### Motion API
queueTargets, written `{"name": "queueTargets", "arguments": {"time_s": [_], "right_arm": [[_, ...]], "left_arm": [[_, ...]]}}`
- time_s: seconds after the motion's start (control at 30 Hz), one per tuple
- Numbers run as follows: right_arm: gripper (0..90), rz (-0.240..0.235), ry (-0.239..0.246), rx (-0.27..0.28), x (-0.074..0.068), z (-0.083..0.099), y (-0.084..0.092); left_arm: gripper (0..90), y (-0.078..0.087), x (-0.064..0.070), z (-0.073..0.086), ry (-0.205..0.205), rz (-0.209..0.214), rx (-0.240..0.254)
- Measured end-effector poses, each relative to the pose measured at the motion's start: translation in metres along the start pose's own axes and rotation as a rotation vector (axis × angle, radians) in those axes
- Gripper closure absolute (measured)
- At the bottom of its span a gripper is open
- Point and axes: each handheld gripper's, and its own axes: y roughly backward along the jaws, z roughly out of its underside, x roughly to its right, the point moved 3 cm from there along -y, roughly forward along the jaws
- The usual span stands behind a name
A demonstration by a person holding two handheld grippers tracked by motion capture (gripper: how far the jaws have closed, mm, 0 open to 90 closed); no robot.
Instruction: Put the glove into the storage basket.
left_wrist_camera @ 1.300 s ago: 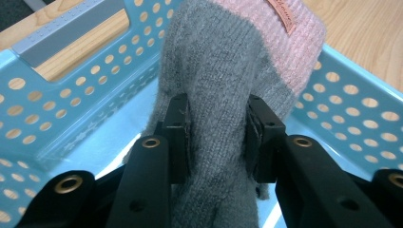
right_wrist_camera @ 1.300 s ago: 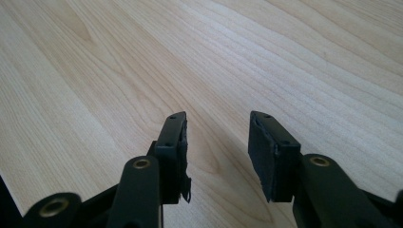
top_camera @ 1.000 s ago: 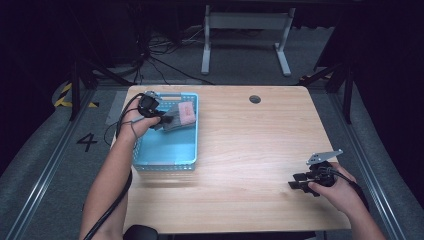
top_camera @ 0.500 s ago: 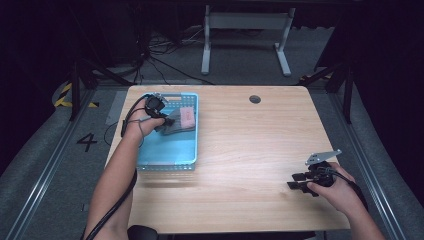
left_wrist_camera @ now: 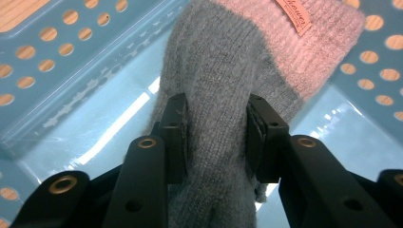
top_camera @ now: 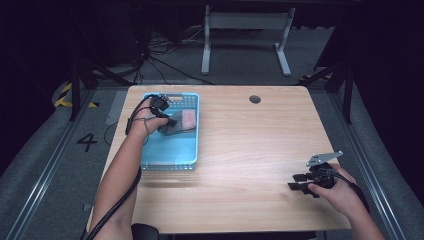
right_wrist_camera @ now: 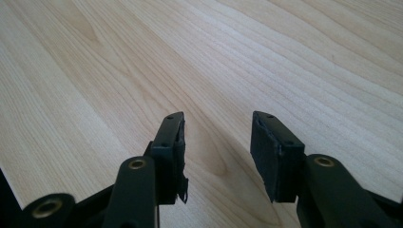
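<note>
Inside the blue perforated basket (top_camera: 170, 150) at the table's far left, the left gripper (top_camera: 170, 122) has a grey knitted sock (left_wrist_camera: 214, 118) between its two black jaws. Seen in the left gripper view, the pads (left_wrist_camera: 175, 137) press on either side of the grey fabric, which bulges between them and runs on ahead to a pink ribbed cuff (left_wrist_camera: 309, 42) carrying a small sewn label (left_wrist_camera: 294, 16). The sock lies over the basket's glossy floor, its cuff end near the basket's far right wall in the high view (top_camera: 189, 119). A cable loops from this gripper back along the forearm.

At the near right of the wooden table (top_camera: 250, 150), the right gripper (top_camera: 296, 181) sits in the person's hand, well apart from the basket. Its jaws stand spread with bare wood showing between the pads (right_wrist_camera: 172, 142), and its grey three-cornered plate (top_camera: 322, 158) points up
</note>
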Motion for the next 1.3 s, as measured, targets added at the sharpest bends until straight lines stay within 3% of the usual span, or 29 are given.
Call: {"name": "queueTargets", "arguments": {"time_s": [0.1, 0.17, 0.23, 0.27, 0.37, 0.63, 0.97, 1.1, 1.13, 1.3], "right_arm": [[56.4, 0.002, 0.006, 0.004, -0.001, -0.001, 0.000], [56.4, -0.001, 0.007, 0.006, -0.001, -0.001, 0.001], [56.4, -0.004, 0.010, 0.007, -0.002, -0.001, 0.001], [56.4, -0.005, 0.013, 0.007, -0.002, -0.001, 0.001], [56.4, -0.006, 0.014, 0.009, -0.001, -0.002, 0.001], [56.2, -0.006, 0.016, 0.012, -0.002, -0.003, 0.001], [56.2, -0.014, 0.030, 0.017, 0.000, -0.010, -0.001], [56.2, -0.018, 0.040, 0.020, 0.003, -0.015, -0.003], [56.2, -0.021, 0.045, 0.022, 0.004, -0.018, -0.005], [56.1, -0.032, 0.055, 0.020, 0.009, -0.025, -0.009]], "left_arm": [[63.0, -0.002, 0.000, -0.001, 0.013, 0.008, -0.003], [56.8, -0.004, -0.001, -0.001, 0.017, -0.005, 0.002], [54.3, -0.005, -0.002, -0.002, 0.024, -0.014, 0.025], [53.6, -0.006, -0.003, -0.001, 0.050, 0.014, 0.061], [47.8, -0.007, -0.003, -0.002, 0.051, 0.012, 0.076], [45.8, 0.000, 0.005, -0.009, 0.040, 0.012, 0.126], [45.0, 0.030, 0.025, -0.018, 0.014, 0.028, 0.230], [42.7, 0.047, 0.040, -0.018, 0.016, 0.050, 0.276], [41.6, 0.056, 0.049, -0.017, 0.020, 0.058, 0.293], [39.3, 0.070, 0.065, -0.011, 0.014, 0.060, 0.304]]}}
